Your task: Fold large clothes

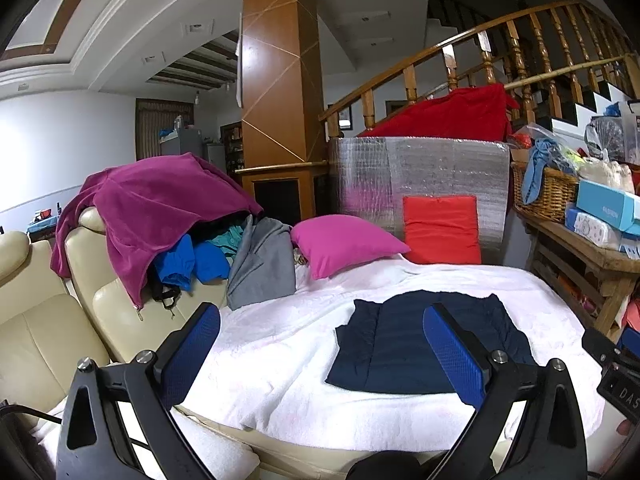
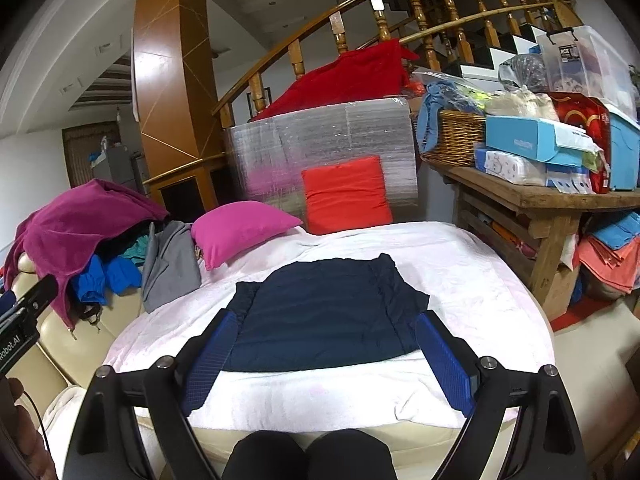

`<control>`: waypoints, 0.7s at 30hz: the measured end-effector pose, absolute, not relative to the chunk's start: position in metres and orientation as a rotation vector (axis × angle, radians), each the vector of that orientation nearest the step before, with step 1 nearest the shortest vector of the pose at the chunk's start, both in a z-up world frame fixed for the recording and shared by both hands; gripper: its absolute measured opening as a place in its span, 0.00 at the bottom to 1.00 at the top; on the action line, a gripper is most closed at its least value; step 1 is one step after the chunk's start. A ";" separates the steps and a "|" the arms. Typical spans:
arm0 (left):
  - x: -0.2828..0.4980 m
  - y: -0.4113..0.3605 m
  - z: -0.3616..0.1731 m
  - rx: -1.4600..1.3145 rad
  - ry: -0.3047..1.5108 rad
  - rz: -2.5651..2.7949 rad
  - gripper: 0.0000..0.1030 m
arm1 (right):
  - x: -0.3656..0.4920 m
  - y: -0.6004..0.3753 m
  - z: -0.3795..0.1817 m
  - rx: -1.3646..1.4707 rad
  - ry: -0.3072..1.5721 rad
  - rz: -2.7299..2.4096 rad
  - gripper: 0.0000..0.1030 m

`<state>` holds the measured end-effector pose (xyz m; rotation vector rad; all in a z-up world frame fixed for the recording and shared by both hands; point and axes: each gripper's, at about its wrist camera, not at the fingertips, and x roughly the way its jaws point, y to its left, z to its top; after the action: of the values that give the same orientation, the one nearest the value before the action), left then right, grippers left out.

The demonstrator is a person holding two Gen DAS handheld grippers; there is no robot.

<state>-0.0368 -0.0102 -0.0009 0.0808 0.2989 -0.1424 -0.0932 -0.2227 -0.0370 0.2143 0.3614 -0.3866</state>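
Observation:
A dark navy garment [image 1: 424, 340] [image 2: 324, 316] lies flat, folded into a rough rectangle, on the white cloth [image 1: 280, 352] [image 2: 460, 272] that covers the round surface. My left gripper [image 1: 320, 344] hovers open near the front edge, left of the garment's middle, its blue pads apart and nothing between them. My right gripper [image 2: 324, 356] stands open just before the garment's near edge, pads spread about as wide as the garment, touching nothing. The other gripper's body shows at each view's side edge.
A cream sofa [image 1: 44, 320] at the left carries a heap of clothes: magenta fleece [image 1: 160, 204], blue and grey [image 1: 264, 268] pieces. Pink [image 1: 344, 244] and red [image 1: 440, 228] cushions lie at the back. A wooden table [image 2: 532, 196] with boxes and a basket stands right. Knees [image 2: 308, 456] show below.

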 end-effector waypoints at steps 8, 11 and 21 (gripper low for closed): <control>-0.036 -0.014 -0.009 0.090 0.321 -0.162 0.98 | -0.093 -0.222 -0.040 0.209 0.376 -0.395 0.90; -0.037 -0.013 -0.009 0.096 0.316 -0.157 0.98 | -0.095 -0.221 -0.039 0.203 0.363 -0.402 0.90; -0.031 -0.013 -0.010 0.100 0.307 -0.159 0.98 | -0.081 -0.218 -0.045 0.201 0.389 -0.389 0.90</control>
<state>-0.0307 -0.0126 -0.0096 0.0999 0.3066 -0.1586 -0.0814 -0.2177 -0.0454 0.2011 0.3886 -0.3895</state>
